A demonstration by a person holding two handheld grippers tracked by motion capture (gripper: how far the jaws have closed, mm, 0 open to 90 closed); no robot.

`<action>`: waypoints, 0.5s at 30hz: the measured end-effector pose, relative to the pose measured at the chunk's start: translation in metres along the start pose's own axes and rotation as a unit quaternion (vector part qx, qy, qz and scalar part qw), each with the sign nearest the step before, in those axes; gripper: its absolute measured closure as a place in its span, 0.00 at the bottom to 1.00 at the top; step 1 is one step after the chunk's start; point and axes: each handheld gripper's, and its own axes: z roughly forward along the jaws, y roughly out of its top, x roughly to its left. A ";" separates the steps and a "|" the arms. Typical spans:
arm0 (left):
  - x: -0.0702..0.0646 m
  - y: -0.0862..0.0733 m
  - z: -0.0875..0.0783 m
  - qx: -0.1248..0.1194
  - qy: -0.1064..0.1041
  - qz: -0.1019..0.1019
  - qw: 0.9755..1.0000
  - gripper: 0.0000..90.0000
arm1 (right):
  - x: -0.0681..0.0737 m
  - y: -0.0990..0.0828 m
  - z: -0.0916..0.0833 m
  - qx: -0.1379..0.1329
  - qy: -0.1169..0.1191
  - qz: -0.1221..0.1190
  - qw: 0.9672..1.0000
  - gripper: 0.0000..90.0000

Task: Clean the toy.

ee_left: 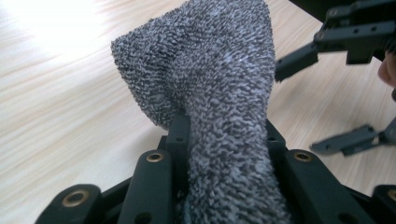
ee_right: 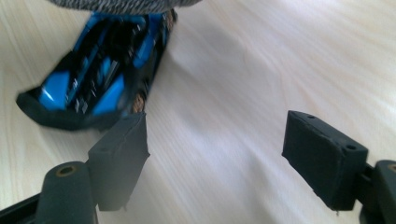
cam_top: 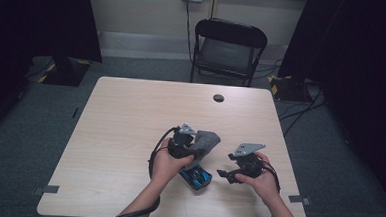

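pale wood-grain table (cam_top: 125, 115), near-right part in use. left gripper (cam_top: 183, 144) sits near the table's middle, the person's left hand (cam_top: 165, 162) wrapped around its body. its jaws are clamped tight on a grey fuzzy terry cloth (cam_top: 205, 143); in the left gripper view the cloth (ee_left: 219, 93) rises from between the jaws and spreads wide above them, clear of the table surface.

just below and to the right of that cloth lies a blue and black rectangular packet (cam_top: 196, 178), flat on the table near the front edge. in the right gripper view the packet (ee_right: 93, 74) is blurred, its upper end under the cloth's hem.

right gripper (cam_top: 225, 174), in the right hand (cam_top: 260, 179), points left toward the packet. jaws stand wide with nothing between them; left jaw tip is just beside the packet's corner, contact cannot be told.
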 end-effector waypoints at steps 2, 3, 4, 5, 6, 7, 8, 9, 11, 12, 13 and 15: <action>-0.002 0.005 0.007 0.003 -0.001 0.005 1.000 0.74 | -0.001 -0.006 -0.001 0.007 -0.002 0.002 1.000 0.24; -0.004 0.008 0.011 0.005 -0.004 0.007 1.000 0.74 | -0.002 -0.009 -0.001 0.011 -0.003 0.000 1.000 0.23; -0.004 0.009 0.014 0.006 -0.004 0.008 1.000 0.74 | -0.003 -0.013 -0.002 0.014 -0.005 0.000 1.000 0.23; -0.005 0.011 0.017 0.008 -0.006 0.007 1.000 0.74 | -0.004 -0.015 -0.003 0.016 -0.005 0.001 1.000 0.23; -0.006 0.012 0.021 0.004 -0.013 0.001 1.000 0.74 | -0.005 -0.018 -0.003 0.017 -0.005 0.002 1.000 0.23; -0.007 0.013 0.023 0.006 -0.014 0.000 1.000 0.74 | -0.006 -0.020 -0.003 0.019 -0.009 0.002 1.000 0.23; -0.008 0.014 0.026 0.012 -0.012 0.007 1.000 0.73 | -0.007 -0.022 -0.003 0.021 -0.009 0.001 1.000 0.23; -0.009 0.015 0.030 0.014 -0.012 0.010 1.000 0.73 | -0.007 -0.024 -0.003 0.023 -0.009 0.000 1.000 0.23; -0.011 0.018 0.037 0.020 -0.010 0.015 1.000 0.73 | -0.007 -0.027 -0.002 0.024 -0.011 0.000 1.000 0.23; -0.011 0.018 0.039 0.024 -0.010 0.017 1.000 0.73 | -0.007 -0.028 -0.002 0.024 -0.011 -0.001 1.000 0.23; -0.012 0.019 0.042 0.028 -0.008 0.020 0.999 0.73 | -0.007 -0.029 -0.002 0.025 -0.012 0.000 1.000 0.22; -0.012 0.021 0.048 0.033 -0.008 0.023 0.999 0.73 | -0.008 -0.032 -0.001 0.028 -0.013 -0.005 1.000 0.21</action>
